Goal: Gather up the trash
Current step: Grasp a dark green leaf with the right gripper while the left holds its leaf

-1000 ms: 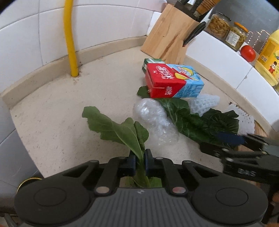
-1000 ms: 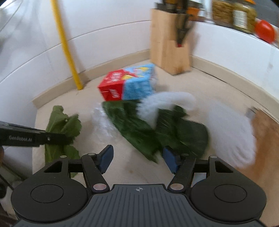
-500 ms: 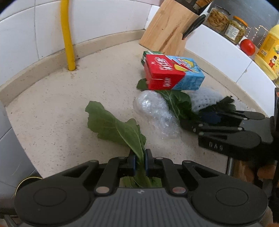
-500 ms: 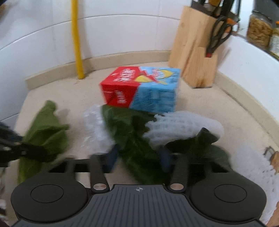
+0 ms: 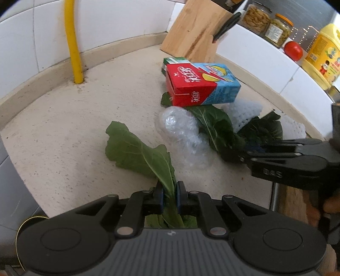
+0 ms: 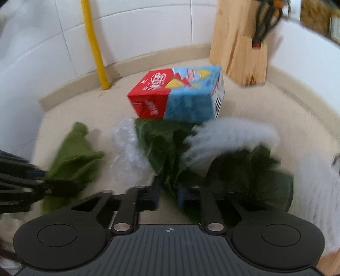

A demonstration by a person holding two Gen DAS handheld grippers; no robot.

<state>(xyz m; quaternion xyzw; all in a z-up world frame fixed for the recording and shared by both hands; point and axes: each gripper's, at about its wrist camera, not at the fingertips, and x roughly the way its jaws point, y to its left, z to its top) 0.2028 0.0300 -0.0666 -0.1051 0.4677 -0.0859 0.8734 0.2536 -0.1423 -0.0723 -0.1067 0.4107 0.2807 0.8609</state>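
My left gripper [image 5: 169,189] is shut on the stem of a light green leaf [image 5: 136,148], whose blade lies on the beige counter [image 5: 63,131]. To its right lies a heap of trash: crumpled bubble wrap [image 5: 180,131], a dark green leaf [image 5: 214,125], white foam netting [image 5: 244,112] and a red and blue drink carton [image 5: 197,85]. My right gripper [image 6: 169,191] has its jaws closing, with the near end of the dark green leaf [image 6: 161,144] between the pads. The carton [image 6: 176,97] sits just behind that leaf.
A wooden knife block [image 5: 195,34] stands in the far corner, and a yellow pipe [image 5: 73,42] runs up the tiled wall. Jars [image 5: 257,17], a tomato [image 5: 293,51] and a yellow bottle [image 5: 323,57] line the right ledge. A wooden board [image 5: 293,201] lies at the right.
My right gripper has moved in over the dark green leaf and drawn its jaws from wide apart to close around it. The left gripper has stayed put, holding its leaf.
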